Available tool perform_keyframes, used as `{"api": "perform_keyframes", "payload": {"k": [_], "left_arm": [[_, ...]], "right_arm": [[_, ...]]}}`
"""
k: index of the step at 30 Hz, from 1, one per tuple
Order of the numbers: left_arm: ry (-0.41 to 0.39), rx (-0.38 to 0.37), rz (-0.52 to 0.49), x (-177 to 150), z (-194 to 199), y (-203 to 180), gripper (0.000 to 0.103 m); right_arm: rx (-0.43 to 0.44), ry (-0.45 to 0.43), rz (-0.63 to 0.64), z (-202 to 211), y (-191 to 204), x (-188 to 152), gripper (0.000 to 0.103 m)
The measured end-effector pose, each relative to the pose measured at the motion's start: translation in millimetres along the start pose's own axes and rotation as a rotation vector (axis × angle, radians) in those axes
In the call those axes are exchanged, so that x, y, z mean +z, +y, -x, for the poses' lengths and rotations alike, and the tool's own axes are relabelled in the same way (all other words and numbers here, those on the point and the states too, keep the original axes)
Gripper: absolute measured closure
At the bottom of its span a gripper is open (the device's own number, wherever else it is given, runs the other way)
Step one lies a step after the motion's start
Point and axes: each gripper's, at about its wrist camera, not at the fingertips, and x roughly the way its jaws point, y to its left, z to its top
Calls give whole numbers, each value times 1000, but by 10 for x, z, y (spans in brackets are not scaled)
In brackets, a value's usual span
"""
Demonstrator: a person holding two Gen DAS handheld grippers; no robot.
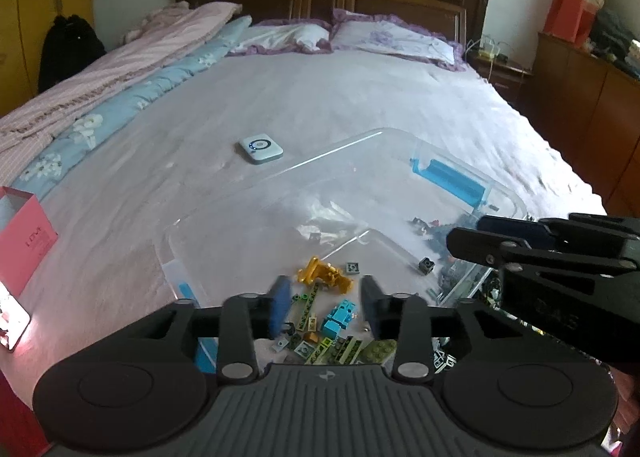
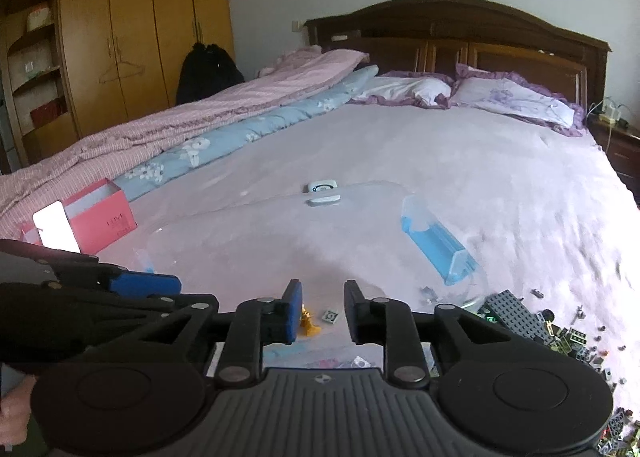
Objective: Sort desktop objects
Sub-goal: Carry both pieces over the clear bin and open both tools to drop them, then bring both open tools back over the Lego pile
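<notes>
left gripper [image 1: 325, 297]: jaws spread, nothing held, poised over sorted bricks [image 1: 320, 333]
right gripper [image 2: 322, 315]: jaws spread, empty
tip: loose pile [image 2: 560, 333], far right, is best approached one brick at a time

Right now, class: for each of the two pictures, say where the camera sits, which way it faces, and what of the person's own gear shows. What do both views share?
Left wrist: sits on the left gripper, faces the headboard over the clear bin of bricks; right gripper enters from the right.
Right wrist: sits on the right gripper, faces likewise; left gripper enters from the left.
Shared: yellow piece, white device, pink box.
</notes>
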Motion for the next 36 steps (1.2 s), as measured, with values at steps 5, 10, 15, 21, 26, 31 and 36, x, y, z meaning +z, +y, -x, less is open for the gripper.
{"api": "perform_keyframes", "payload": {"k": [5,10,15,21,26,31,36], "left_arm": [[-4,-6,-29,-60,88,-72,49],[-25,-34,-65,-193,231,-210,40],[-23,-69,-103,-411,361,-369,32],[-59,-23,-231,-718,538,-598,29],[-17,-56,-232,-895,535,-663,26],[53,-16,-222,-1087,376,-616,26],[122,19,-183,-1235,235,-472,26]], "right_arm": [[-8,2,-20,181,-59,-173,72],[-35,34,-75,438,-209,-515,71],[-53,135,-146,631,-366,-1064,71],[-39,247,-176,647,-332,-1572,71],[-11,298,-179,588,-232,-1816,71],[27,251,-149,377,-112,-1675,71],[48,220,-90,65,26,-1520,70]]}}
